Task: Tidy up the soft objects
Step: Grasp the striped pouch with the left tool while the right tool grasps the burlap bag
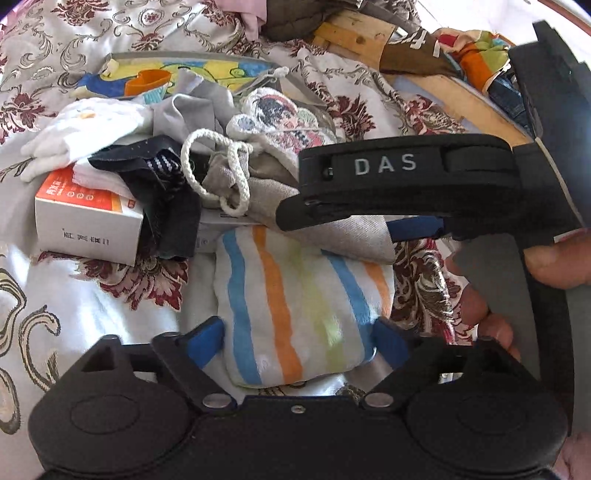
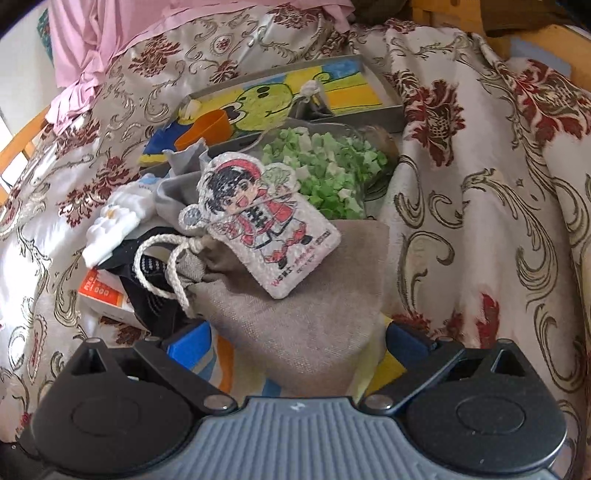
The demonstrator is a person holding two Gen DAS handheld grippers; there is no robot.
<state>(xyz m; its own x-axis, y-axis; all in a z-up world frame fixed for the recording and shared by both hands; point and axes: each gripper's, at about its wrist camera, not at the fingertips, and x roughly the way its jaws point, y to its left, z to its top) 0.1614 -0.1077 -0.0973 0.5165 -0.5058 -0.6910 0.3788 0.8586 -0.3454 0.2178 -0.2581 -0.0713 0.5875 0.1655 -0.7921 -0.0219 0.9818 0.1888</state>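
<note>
A striped white cloth bundle lies on the bedspread between the blue pads of my left gripper, whose jaws are spread wide around it without pinching. My right gripper reaches in from the right and lies over the beige drawstring pouch. In the right wrist view the pouch fills the gap of my right gripper, with its jaws wide on both sides. A cartoon-figure patch rests on the pouch. White cloths and dark socks lie to the left.
A white and orange box lies left of the pile. A picture tray and a bag of green paper stars sit behind. Pink fabric and a wooden bed frame border the floral bedspread.
</note>
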